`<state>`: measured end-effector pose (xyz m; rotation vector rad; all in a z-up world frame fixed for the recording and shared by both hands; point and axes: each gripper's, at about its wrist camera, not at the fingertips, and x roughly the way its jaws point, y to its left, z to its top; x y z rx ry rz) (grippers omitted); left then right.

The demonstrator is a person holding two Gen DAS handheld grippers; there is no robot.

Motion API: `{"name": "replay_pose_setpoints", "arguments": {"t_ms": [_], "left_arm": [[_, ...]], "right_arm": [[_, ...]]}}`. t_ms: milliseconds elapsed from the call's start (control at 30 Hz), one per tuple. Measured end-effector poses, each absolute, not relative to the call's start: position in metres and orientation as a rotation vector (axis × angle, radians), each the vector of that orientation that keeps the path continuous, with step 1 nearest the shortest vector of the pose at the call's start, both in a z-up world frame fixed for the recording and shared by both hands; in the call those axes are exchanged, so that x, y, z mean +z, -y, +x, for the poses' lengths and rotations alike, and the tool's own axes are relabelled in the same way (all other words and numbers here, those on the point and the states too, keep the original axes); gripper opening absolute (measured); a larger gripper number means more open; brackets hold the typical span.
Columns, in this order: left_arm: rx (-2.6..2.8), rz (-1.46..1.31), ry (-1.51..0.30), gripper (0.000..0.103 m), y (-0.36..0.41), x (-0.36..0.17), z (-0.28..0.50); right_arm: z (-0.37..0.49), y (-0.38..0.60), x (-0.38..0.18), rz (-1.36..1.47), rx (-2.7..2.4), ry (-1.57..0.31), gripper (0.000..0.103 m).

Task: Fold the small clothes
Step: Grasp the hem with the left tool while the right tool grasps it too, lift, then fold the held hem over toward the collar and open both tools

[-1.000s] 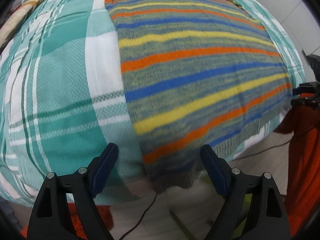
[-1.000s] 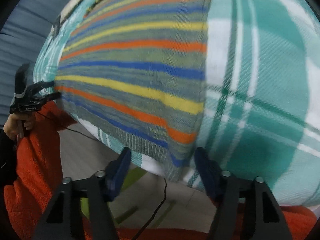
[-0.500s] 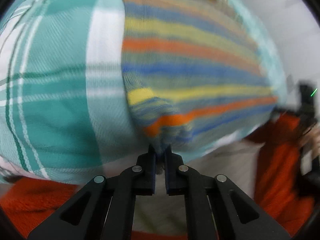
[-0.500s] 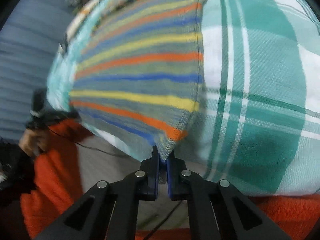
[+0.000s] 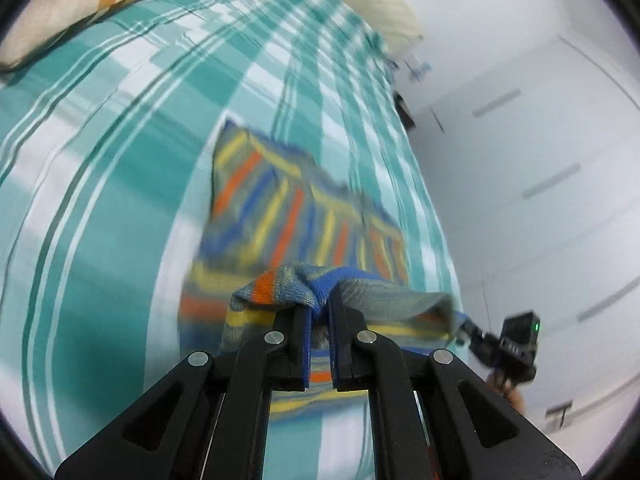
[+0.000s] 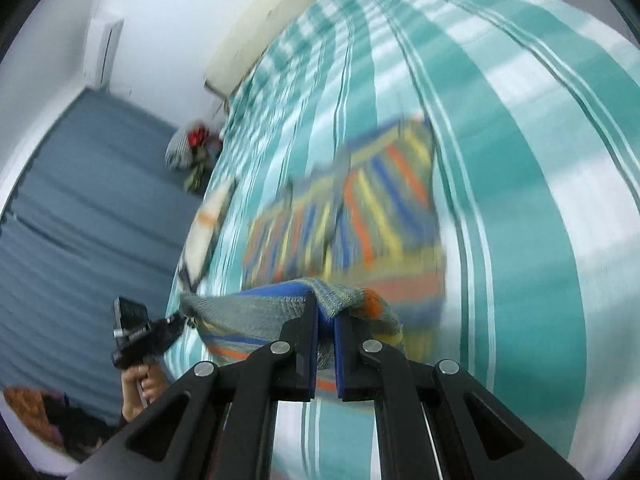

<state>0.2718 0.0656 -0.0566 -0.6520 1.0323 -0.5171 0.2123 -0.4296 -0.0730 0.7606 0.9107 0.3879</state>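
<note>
Striped knit garment (image 5: pixel 304 216) lay on the bed (image 5: pixel 120 184), near edge lifted off the teal-and-white plaid sheet and stretched between the two grippers. Left gripper (image 5: pixel 319 308) clamped tight on one bunched corner of the hem, fingers (image 5: pixel 300 340) nearly meeting with only the pinched knit between them. Right gripper (image 6: pixel 327 312) clamped likewise on the opposite corner, fingers (image 6: pixel 308 340) narrow around a fold of grey, blue and orange yarn. Far part of the garment flat on the sheet, blurred, stripes of yellow, orange and blue running away from the cameras. Seen from the left wrist: a cream pillow (image 5: pixel 72 4) at the upper left on the sheet, well apart from the garment; a second pale pillow (image 5: pixel 368 0) at the head of the bed against a white wall (image 5: pixel 520 140); the other gripper at the right edge beyond the hem. Seen from the right wrist: a blue-grey curtain (image 6: pixel 80 220) at the left, a small heap of red and striped things (image 6: pixel 194 148) beside the bed, a hand (image 6: pixel 140 384) wrapped around the handle of the other gripper. Nothing between the lifted hem and the flat part of the garment.
</note>
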Motion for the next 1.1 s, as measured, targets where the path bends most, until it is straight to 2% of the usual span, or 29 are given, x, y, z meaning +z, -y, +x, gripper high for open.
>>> {"name": "replay_pose_setpoints", "arguments": {"t_ms": [133,267,500,567,600,633,700,800,900,1100], "left_arm": [[-0.462,-0.656,-1.06,0.005,-0.059,-0.073,0.336],[-0.434,-0.63,-1.09,0.005,-0.053,-0.088,0.367],[-0.391,-0.637,-1.124,0.007,-0.048,-0.114,0.416],[-0.373,-0.697,-1.114,0.019,-0.053,-0.117,0.428],[-0.351,-0.735,-1.102,0.041,-0.057,-0.118,0.435],[-0.325,-0.757,-1.084,0.06,-0.061,-0.116,0.439],[-0.277,-0.799,-1.021,0.063,-0.071,-0.11,0.444],[-0.265,-0.82,-0.996,0.063,-0.08,-0.103,0.441],[-0.312,-0.696,-1.023,0.064,-0.071,-0.097,0.422],[-0.369,-0.295,-1.08,0.066,-0.043,-0.102,0.322]], "right_arm": [[0.281,0.438,-0.083,0.782,0.34,-0.899,0.006],[0.336,0.448,-0.104,0.832,0.304,-0.927,0.006],[0.39,0.454,-0.148,0.897,0.272,-0.996,0.009],[0.399,0.46,-0.157,0.947,0.257,-0.987,0.012],[0.403,0.465,-0.162,1.003,0.252,-0.969,0.017],[0.404,0.468,-0.163,1.041,0.245,-0.952,0.029],[0.405,0.479,-0.163,1.114,0.2,-0.887,0.042],[0.405,0.489,-0.154,1.135,0.17,-0.821,0.043],[0.397,0.492,-0.14,1.068,0.157,-0.809,0.043],[0.345,0.456,-0.107,0.652,0.245,-0.89,0.043]]}}
